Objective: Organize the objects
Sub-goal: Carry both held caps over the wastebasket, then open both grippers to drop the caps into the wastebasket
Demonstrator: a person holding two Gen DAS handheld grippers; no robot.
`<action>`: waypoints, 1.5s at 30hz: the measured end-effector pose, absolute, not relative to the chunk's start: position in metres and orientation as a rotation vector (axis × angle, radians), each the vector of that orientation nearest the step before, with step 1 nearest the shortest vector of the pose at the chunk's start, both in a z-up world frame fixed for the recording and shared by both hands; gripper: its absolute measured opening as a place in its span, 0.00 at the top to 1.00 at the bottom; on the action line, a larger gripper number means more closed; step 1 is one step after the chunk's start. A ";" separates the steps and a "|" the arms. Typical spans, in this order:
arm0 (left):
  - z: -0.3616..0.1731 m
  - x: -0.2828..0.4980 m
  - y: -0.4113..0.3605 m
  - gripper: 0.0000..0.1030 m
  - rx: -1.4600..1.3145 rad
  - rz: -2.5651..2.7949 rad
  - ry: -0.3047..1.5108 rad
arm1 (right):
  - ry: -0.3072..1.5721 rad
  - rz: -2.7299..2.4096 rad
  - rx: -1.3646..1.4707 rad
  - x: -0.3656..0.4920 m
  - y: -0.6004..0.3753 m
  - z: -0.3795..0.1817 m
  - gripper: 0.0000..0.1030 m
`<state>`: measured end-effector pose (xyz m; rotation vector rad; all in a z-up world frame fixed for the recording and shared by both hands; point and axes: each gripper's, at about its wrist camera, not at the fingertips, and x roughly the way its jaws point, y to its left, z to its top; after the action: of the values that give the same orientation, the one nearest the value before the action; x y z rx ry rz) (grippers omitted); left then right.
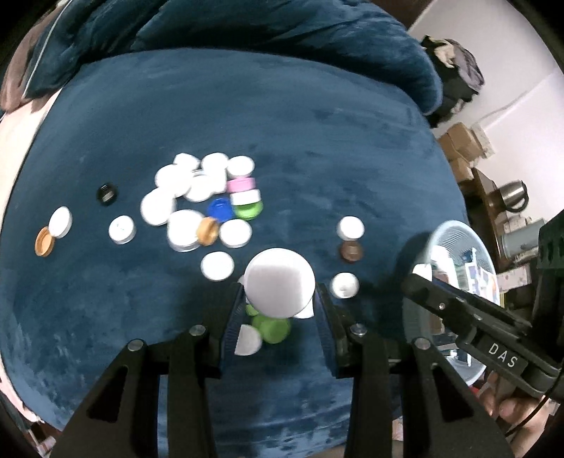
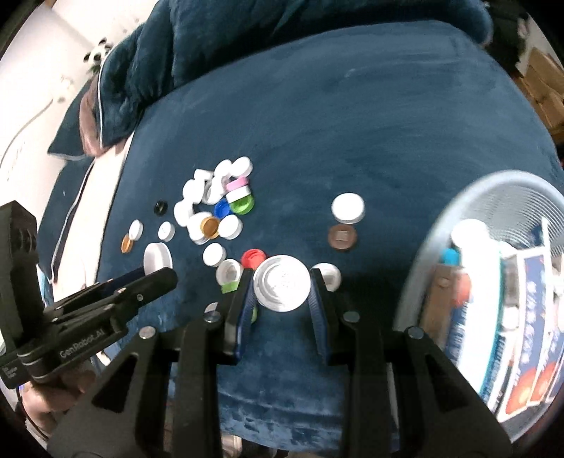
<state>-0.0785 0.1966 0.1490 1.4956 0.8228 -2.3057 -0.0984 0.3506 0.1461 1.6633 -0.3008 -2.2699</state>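
Note:
Many bottle caps lie on a blue velvet surface [image 1: 317,123]: a cluster of white caps [image 1: 197,190] with pink [image 1: 241,184], blue [image 1: 219,208], green [image 1: 249,210] and gold [image 1: 208,230] ones. My left gripper [image 1: 280,299] is shut on a large white cap [image 1: 279,286], held above a green cap [image 1: 271,327]. My right gripper [image 2: 282,287] is shut on a large white lid [image 2: 282,283], underside up. A red cap [image 2: 252,258] lies just beyond its left finger.
A pale blue mesh basket [image 2: 493,200] with boxes and bottles stands at the right; it also shows in the left wrist view [image 1: 458,232]. A white cap [image 2: 348,208] and brown cap [image 2: 342,237] lie apart. Blue cushions [image 1: 246,28] rise behind.

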 end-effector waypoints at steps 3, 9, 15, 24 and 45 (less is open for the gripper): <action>0.153 -0.091 0.214 0.61 1.504 -2.334 0.809 | -0.382 -2.320 1.652 -0.093 0.377 0.150 0.70; 0.157 -0.118 0.250 0.61 1.543 -2.391 0.797 | -0.546 -2.422 1.604 -0.080 0.429 0.158 0.70; 0.159 -0.147 0.288 0.61 1.586 -2.453 0.786 | -0.699 -2.530 1.540 -0.069 0.475 0.163 0.70; 0.163 -0.184 0.333 0.61 1.613 -2.581 0.818 | -0.867 -2.682 1.457 -0.066 0.520 0.166 0.70; 0.162 -0.217 0.340 0.02 1.626 -2.554 0.788 | -0.993 -2.795 1.429 -0.065 0.553 0.161 0.31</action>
<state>-0.2165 0.3401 0.1621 1.6259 0.7883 -2.5544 -0.0646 0.5529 0.1610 1.4287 -0.9933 -2.7945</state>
